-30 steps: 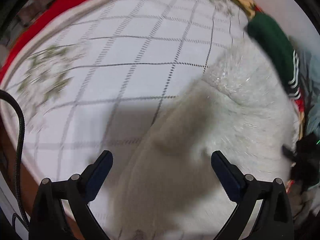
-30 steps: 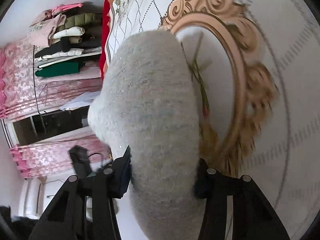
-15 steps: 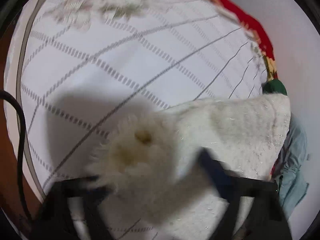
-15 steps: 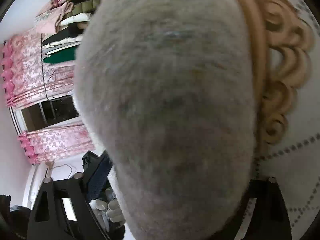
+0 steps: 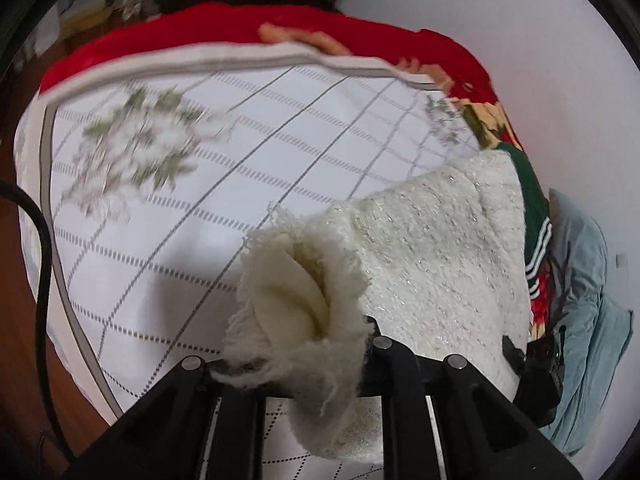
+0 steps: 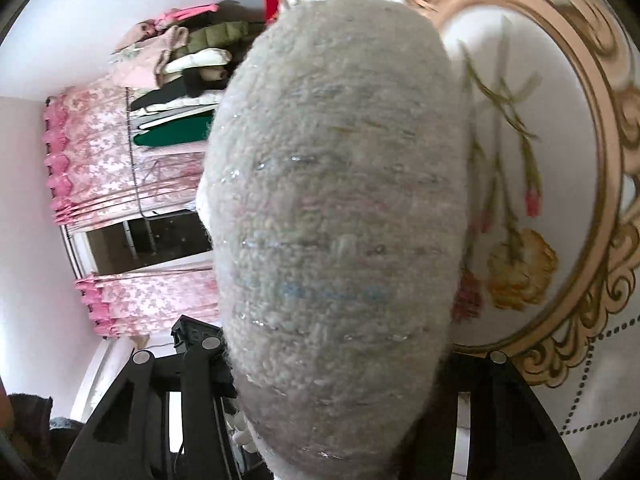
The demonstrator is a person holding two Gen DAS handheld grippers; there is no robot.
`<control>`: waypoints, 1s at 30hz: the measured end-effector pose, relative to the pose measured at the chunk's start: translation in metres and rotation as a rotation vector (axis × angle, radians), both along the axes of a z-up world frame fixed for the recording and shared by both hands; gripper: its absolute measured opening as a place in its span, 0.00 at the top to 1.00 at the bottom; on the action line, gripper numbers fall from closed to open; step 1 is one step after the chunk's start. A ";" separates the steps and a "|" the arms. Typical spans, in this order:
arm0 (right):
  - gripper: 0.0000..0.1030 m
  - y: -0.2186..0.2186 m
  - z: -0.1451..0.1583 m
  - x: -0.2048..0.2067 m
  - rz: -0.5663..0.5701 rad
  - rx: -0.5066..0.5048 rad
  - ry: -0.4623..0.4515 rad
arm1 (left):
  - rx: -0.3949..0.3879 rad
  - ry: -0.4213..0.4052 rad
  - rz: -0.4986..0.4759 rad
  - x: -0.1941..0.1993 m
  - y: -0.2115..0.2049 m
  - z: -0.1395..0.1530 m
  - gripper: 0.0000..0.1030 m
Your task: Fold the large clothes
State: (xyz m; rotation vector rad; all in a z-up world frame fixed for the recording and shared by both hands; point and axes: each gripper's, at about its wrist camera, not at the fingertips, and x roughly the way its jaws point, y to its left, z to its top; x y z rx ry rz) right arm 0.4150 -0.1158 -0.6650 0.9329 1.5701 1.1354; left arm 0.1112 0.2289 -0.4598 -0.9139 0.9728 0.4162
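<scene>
1. Count, left to right, left wrist view: one black cable (image 5: pixel 42 264) at the edge, one white quilted bedspread (image 5: pixel 168 248) with grey grid lines, one red blanket (image 5: pixel 224 26) beyond it, one fluffy white sweater (image 5: pixel 436 264) lying on the bedspread, one dark green garment with white stripes (image 5: pixel 534 216), one pale blue garment (image 5: pixel 588 280) far right.
2. Count, right wrist view: two pink curtains (image 6: pixel 100 168), one stack of folded clothes (image 6: pixel 180 64) on a rack, same sweater (image 6: pixel 340 208) filling centre, one gold oval print (image 6: pixel 560 168) on the bedding at right.
3. Versus a second ago, left side: jaws then wide apart above the fabric with nothing pinched; now closed on a bunched cuff. Bedspread then filling the view; now red blanket and room edge visible above.
4. Versus a second ago, right side: fabric bulge larger in frame, covering more of the rack.
5. Left gripper (image 5: pixel 296 364): clenched tight, grasping the sweater cuff, fleece spilling over both fingers.
6. Right gripper (image 6: pixel 340 364): about half open, jaws closing, thick roll of sweater between them; pads hidden, contact apparent on both sides.
</scene>
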 end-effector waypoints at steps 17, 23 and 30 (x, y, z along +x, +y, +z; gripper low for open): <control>0.47 -0.052 0.157 0.241 -0.196 0.076 -0.220 | 0.074 -0.287 -0.245 0.300 -0.016 0.126 0.89; 0.47 -0.091 0.163 0.392 -0.275 0.080 -0.213 | 0.069 -0.332 -0.335 0.456 -0.036 0.128 0.89; 0.47 -0.142 0.071 0.500 -0.312 -0.138 -0.076 | -0.007 -0.123 -0.436 0.548 -0.066 0.015 0.89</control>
